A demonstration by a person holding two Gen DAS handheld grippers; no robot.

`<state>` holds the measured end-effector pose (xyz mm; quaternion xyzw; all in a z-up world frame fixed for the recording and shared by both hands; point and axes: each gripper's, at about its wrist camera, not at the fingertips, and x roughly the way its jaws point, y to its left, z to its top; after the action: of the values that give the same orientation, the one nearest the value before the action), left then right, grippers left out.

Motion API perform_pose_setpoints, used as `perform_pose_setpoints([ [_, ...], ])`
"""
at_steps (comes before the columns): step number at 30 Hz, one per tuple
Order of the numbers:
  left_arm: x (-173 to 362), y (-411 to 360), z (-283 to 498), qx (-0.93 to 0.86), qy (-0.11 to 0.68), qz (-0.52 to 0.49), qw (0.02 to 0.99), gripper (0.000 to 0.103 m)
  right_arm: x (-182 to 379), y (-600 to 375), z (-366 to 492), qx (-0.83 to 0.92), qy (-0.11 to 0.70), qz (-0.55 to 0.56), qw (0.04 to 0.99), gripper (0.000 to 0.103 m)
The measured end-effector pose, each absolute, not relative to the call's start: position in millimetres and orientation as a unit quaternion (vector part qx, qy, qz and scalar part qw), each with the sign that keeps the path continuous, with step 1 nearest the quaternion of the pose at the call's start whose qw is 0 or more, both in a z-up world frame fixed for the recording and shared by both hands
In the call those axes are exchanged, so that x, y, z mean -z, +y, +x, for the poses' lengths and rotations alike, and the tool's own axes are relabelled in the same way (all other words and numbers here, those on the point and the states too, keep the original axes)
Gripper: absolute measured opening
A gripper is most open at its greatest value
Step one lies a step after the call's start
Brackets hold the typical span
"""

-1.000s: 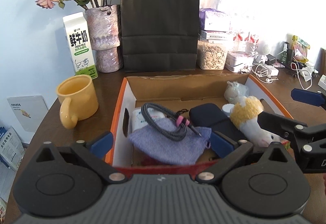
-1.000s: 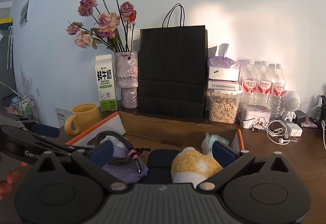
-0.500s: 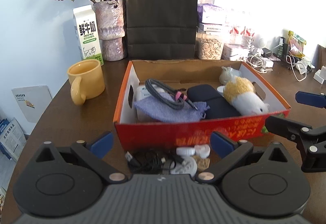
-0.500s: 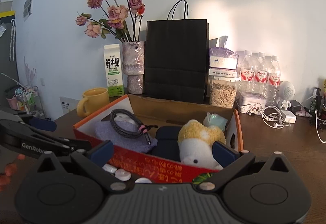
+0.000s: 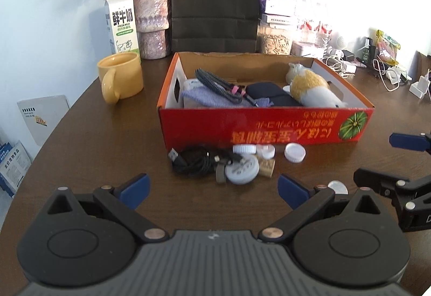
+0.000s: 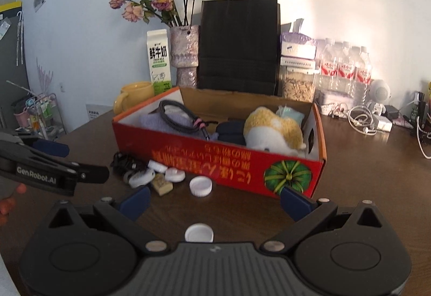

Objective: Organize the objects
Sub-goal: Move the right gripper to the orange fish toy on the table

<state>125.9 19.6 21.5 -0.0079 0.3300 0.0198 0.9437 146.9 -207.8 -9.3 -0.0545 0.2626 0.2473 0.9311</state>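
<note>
So I'm looking at a dark brown wooden tabletop (image 5: pixel 89 139) with a pale blue wall behind it, and I'll use the red cardboard box (image 5: pixel 266 126) as my landmark. Inside the box there's a plush toy (image 5: pixel 312 91) at its right end, a dark case (image 5: pixel 272 96) in the middle, and a braided cable (image 5: pixel 221 85) lying over a purple cloth (image 5: pixel 204 97) at the left end. Just in front of the box, on the bare wood, sits a loose pile: a coiled black USB cable (image 5: pixel 194 161), several white bottle caps (image 5: pixel 295 152) and a cork (image 5: pixel 266 168), all touching or nearly touching. One more white cap (image 6: pixel 199 232) lies apart from the pile, close under my right claw (image 6: pixel 214 200). Left of the box is a yellow mug (image 5: pixel 121 77); behind it a milk carton (image 5: pixel 122 22), a vase of dried roses (image 5: pixel 152 21) and a black paper bag (image 5: pixel 215 2) line the wall. Off behind the box's right side it's cluttered: water bottles (image 6: pixel 346 66), a jar of seeds (image 6: pixel 296 87), chargers and white cables (image 6: pixel 361 118). My left claw (image 5: pixel 212 189) is spread wide and holding nothing, hovering in front of the pile; the right claw is spread wide too, also with nothing in it.
</note>
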Motion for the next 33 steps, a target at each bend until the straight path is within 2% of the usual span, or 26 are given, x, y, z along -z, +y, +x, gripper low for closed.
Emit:
perform_pose_setpoints([
  [13,2,25,94,-0.016,0.328,-0.028,0.944,0.103,47,-207,125,-0.263,0.304,-0.069,0.913,0.102],
  [15,3,25,92,-0.015,0.325,-0.029,0.945,0.103,50,-205,124,-0.269,0.302,-0.074,0.911,0.098],
  [17,4,24,91,-0.015,0.321,-0.028,0.947,0.103,51,-202,125,-0.276,0.303,-0.078,0.909,0.086],
  [19,4,24,90,-0.015,0.318,-0.028,0.948,0.103,52,-200,127,-0.280,0.304,-0.080,0.907,0.082],
  [25,6,24,88,-0.011,0.316,-0.040,0.948,0.103,53,-194,131,-0.285,0.308,-0.070,0.905,0.071],
  [30,8,23,89,-0.009,0.318,-0.046,0.947,0.103,56,-188,133,-0.279,0.311,-0.074,0.906,0.071],
  [33,9,22,90,-0.006,0.319,-0.048,0.946,0.103,56,-184,132,-0.272,0.309,-0.080,0.908,0.065],
])
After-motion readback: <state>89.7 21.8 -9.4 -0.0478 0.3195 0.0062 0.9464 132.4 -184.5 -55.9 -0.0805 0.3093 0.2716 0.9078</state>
